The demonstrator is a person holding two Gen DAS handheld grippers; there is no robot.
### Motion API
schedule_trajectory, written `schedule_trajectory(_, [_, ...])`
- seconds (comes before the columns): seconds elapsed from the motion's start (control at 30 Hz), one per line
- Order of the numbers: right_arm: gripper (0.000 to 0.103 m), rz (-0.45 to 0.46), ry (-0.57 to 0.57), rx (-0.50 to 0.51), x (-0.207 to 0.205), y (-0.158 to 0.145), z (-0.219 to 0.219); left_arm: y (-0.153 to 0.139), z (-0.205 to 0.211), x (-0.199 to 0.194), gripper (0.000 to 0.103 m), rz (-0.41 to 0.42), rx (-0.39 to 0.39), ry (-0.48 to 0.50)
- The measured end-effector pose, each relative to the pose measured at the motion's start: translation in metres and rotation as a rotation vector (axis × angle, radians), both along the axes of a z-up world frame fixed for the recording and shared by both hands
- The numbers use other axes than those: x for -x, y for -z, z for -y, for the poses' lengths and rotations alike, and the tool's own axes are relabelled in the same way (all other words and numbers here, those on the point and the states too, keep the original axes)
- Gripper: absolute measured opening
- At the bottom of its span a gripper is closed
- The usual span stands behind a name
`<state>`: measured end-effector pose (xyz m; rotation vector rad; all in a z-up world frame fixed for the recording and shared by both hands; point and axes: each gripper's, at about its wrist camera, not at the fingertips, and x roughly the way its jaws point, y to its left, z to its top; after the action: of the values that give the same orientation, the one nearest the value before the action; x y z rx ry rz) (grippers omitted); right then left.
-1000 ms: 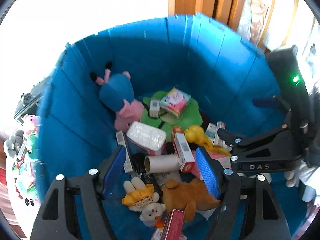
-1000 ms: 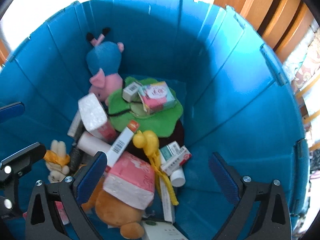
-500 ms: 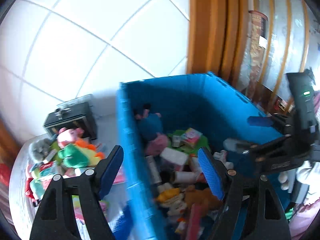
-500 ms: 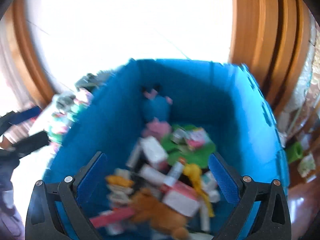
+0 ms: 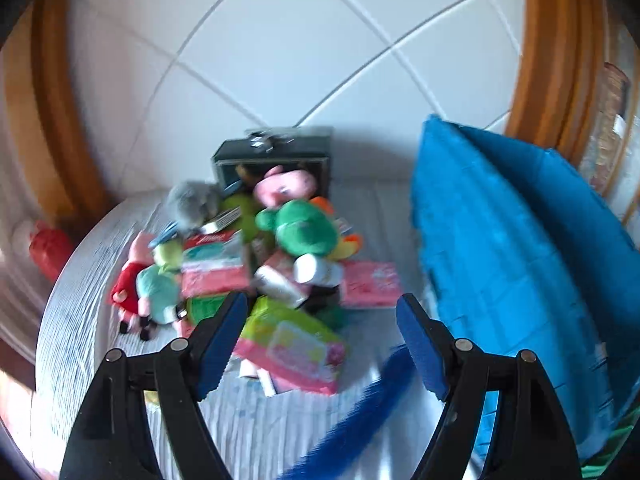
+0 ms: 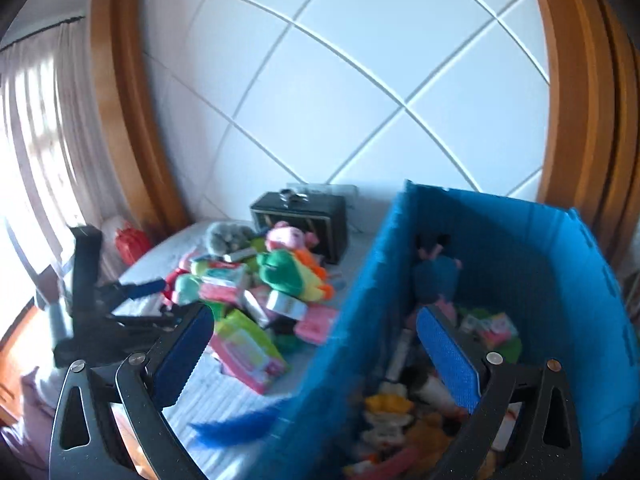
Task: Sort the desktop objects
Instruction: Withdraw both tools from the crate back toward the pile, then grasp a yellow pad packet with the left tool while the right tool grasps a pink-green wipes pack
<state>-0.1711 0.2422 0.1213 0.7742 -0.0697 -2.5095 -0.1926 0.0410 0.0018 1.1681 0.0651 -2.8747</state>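
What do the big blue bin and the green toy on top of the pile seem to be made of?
The blue bin looks like hard plastic with a matte finish: its walls are thin, stiff and ribbed. The green toy looks like soft plush fabric: rounded, stuffed shape with a fuzzy, unshiny surface. Blur leaves the finer texture of both uncertain.

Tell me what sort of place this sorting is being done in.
Most likely a room in a home, perhaps a bedroom. A white panelled wall framed in wood trim, a curtain at a bright window, and a pile of plush toys beside a blue bin all suggest it.
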Motion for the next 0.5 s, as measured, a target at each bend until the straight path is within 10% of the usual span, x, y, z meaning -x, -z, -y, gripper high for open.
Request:
schedule_trajectory(0.27, [0.103, -0.014, -0.028, -0.032, -0.016, 0.019, 0.114, 0.069, 0.083, -0.005, 0.077, 0.085, 0.038, -0.099])
schedule_trajectory(0.5, [0.103, 0.069, 0.027, -0.101, 0.020, 0.111, 0.177, 0.131, 0.125, -0.012, 0.077, 0.160, -0.022, -0.070])
